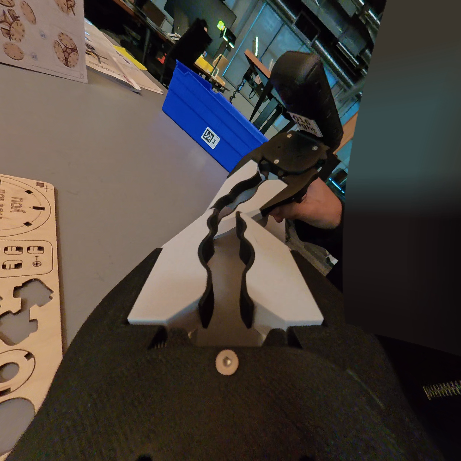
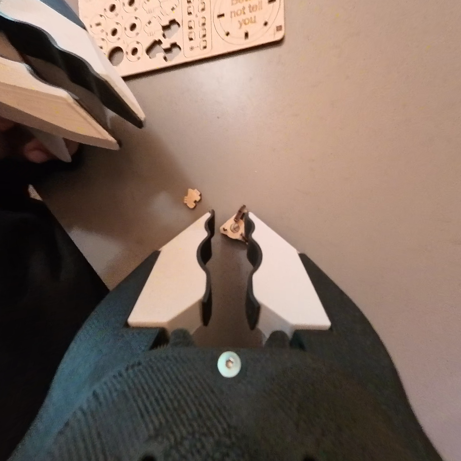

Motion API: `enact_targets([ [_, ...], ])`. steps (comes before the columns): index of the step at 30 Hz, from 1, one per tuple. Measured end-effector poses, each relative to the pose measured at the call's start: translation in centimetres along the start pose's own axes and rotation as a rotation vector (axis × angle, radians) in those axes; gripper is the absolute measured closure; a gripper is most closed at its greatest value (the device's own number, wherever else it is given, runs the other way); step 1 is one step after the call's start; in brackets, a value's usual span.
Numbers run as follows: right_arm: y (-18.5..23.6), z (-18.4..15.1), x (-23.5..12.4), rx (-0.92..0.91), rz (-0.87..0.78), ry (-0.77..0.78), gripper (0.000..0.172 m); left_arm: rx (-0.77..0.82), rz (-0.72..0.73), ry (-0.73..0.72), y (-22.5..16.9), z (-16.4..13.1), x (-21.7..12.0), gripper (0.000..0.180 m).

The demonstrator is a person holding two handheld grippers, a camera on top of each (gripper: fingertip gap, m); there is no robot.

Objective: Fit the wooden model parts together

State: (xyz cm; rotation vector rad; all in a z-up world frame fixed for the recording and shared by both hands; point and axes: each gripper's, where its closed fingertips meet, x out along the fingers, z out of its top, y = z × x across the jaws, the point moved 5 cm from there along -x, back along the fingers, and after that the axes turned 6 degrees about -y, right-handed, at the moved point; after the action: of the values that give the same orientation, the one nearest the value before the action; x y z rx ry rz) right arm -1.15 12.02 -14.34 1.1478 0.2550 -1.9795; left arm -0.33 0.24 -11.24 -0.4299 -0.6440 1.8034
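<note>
Left claw: the left gripper (image 1: 225,217) is released, its wavy black pads (image 1: 207,252) apart with only grey table (image 1: 112,174) showing between them.
Beside it: a laser-cut wooden sheet (image 1: 30,274) lies flat to its left, well apart from the tips.
Ahead: the right gripper (image 1: 232,212) meets it tip to tip, held by a hand (image 1: 311,207); a blue bin (image 1: 212,119) and printed sheets (image 1: 42,37) lie farther back.
Right claw: released, not clenched.
Small wooden part (image 2: 233,228): it has a metal screw at its middle and sits between the right gripper's tips, against the right-hand pad (image 2: 250,229), clear of the other.
Judgement: off-centre, it would likely twist if pinched so.
Loose cut-out (image 2: 192,198): on the table, just beyond the tips.
</note>
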Motion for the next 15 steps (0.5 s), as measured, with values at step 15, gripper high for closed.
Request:
enact_targets([
  [15,1.8,3.3,-3.6,0.045,0.279,-0.276,0.16,-0.117,-0.052,0.004,0.5,-0.2,0.0,0.162],
])
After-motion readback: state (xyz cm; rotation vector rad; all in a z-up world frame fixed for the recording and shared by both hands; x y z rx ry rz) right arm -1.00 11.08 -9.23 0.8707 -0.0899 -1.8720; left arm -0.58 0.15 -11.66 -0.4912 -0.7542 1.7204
